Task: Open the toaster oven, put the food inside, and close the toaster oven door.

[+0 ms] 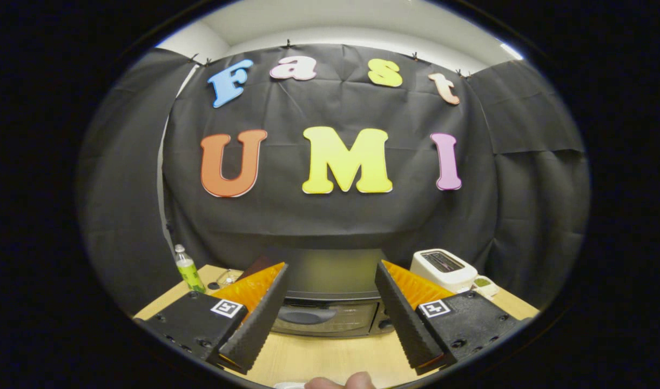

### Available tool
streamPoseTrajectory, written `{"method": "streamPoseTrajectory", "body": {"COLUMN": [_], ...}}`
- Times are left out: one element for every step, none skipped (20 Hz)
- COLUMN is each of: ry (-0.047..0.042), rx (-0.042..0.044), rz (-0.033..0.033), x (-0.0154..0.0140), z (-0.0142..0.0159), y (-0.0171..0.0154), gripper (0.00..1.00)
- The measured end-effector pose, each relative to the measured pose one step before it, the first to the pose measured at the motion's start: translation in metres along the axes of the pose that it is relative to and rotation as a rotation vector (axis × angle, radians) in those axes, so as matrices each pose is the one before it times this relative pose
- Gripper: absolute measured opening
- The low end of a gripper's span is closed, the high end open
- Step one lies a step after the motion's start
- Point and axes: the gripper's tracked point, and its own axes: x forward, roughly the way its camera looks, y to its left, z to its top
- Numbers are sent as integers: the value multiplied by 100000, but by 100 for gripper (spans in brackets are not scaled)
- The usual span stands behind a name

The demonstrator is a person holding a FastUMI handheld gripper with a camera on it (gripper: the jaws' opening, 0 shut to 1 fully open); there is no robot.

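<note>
A dark toaster oven (330,302) stands on the wooden table (330,359) just ahead of my fingers, its glass door facing me and standing shut. My gripper (330,273) is open wide, with nothing between its fingers; the oven shows in the gap between them. The fingertips (278,275) reach about level with the oven's top. A rounded pale brown thing (341,381) pokes up at the near table edge below the fingers; I cannot tell what it is.
A white pop-up toaster (443,268) stands to the right of the oven, with a small pale object (484,283) beside it. A green drink bottle (188,268) stands at the table's left back corner, small items near it. Black cloth walls close in behind.
</note>
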Motion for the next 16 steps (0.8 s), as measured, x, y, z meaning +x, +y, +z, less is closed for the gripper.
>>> {"method": "streamPoseTrajectory", "body": {"ry": [498,1168,814,-74,217,678,1176,506,449,292,740,925,597,821,480,771], "rx": [766,1130,694,-463,-481,205,245,136,25,531,1024,620,630,678,185,465], "rz": [347,537,263,-532,-259,284,255,-185,-559,102,37,-281,-461,-624,-490,-459], "x": [860,703,493,529,563,535,454,452,519,460,335,461,481,344,471,319], "z": [-616,-703,-557,-207,-407,-548,-665,-517,-507,-486,-642,-580,-514,-518,-517,-540], "y": [495,392,403,316,309,490,457,306,148,269,220,39,-65,-121,-115,-214], "gripper": [100,100,100,100,100,100,100,100,100,100,100,100,100,100,100,100]}}
